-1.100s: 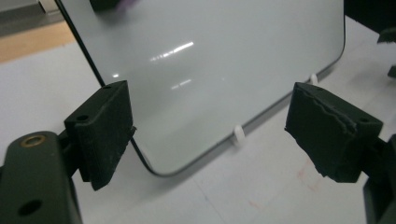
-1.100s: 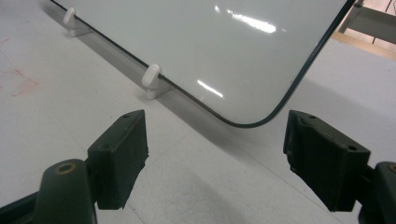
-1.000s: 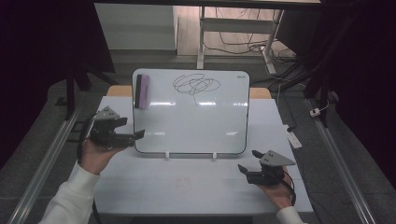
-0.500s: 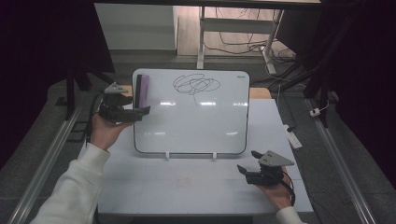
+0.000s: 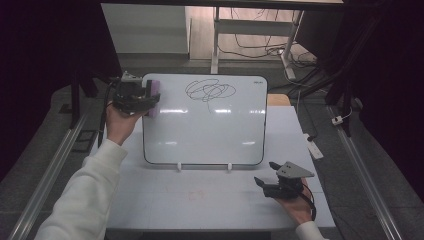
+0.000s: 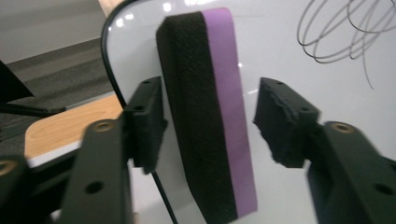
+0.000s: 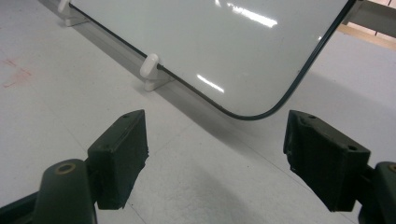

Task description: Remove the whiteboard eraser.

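Left gripper jaws spread, straddling the purple-backed eraser stuck at the whiteboard upper-left corner. Risk: the left jaw sits at the board's black edge and may catch it on closing. Scribble lies rightward, path open. Right gripper jaws spread, idle over table.
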Demonstrator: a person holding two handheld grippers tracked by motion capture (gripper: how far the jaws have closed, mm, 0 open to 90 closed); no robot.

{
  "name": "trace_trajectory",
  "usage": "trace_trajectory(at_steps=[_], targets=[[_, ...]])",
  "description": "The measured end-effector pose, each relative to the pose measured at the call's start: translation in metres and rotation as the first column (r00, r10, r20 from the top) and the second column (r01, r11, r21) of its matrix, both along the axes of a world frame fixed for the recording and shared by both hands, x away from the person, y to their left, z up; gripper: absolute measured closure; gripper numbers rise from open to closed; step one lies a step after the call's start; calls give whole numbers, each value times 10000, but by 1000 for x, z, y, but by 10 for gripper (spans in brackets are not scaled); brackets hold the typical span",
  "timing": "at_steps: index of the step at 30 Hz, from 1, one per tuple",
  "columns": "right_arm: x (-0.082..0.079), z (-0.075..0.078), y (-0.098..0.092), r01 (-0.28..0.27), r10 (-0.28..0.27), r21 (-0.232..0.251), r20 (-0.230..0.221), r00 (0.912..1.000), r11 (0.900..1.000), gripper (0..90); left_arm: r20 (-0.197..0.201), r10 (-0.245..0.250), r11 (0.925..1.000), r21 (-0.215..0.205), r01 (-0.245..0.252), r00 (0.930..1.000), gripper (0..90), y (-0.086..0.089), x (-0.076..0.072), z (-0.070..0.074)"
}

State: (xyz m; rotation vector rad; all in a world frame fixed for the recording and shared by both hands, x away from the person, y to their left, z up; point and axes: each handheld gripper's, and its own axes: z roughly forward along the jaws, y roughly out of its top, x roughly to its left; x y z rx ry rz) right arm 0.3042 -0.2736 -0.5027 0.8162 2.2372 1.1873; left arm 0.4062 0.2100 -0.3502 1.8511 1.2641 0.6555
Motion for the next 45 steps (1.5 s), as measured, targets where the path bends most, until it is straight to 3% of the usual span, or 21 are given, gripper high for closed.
trace_trajectory(at_steps=[3,11,17,21,28,36,45], targets=[[0,-1,0,31,-31,-129,40,10000,9999,213,-10,-47,9998,-186,47,10000,567,1,1,0],[-1,0,1,43,-42,-161,81,10000,9999,214,-55,66,9999,-80,-67,10000,604,0,-4,2],[-1,0,1,61,-60,-109,102,9999,9999,215,259,-337,9993,-166,341,9991,611,2,-23,8],[-2,1,2,46,-44,-101,114,9999,9999,215,361,-691,9969,-345,703,9970,611,2,-39,5],[-4,2,6,-14,15,-103,128,9999,9999,221,352,-1492,9838,-952,1519,9882,610,0,-66,-15],[-6,3,12,-118,118,29,56,9999,9999,220,371,-2232,9659,-1259,2262,9741,610,-15,-90,-41],[-11,6,23,-423,421,151,123,9990,9990,221,594,-2912,9439,-1448,2969,9548,610,-41,-107,-60]])
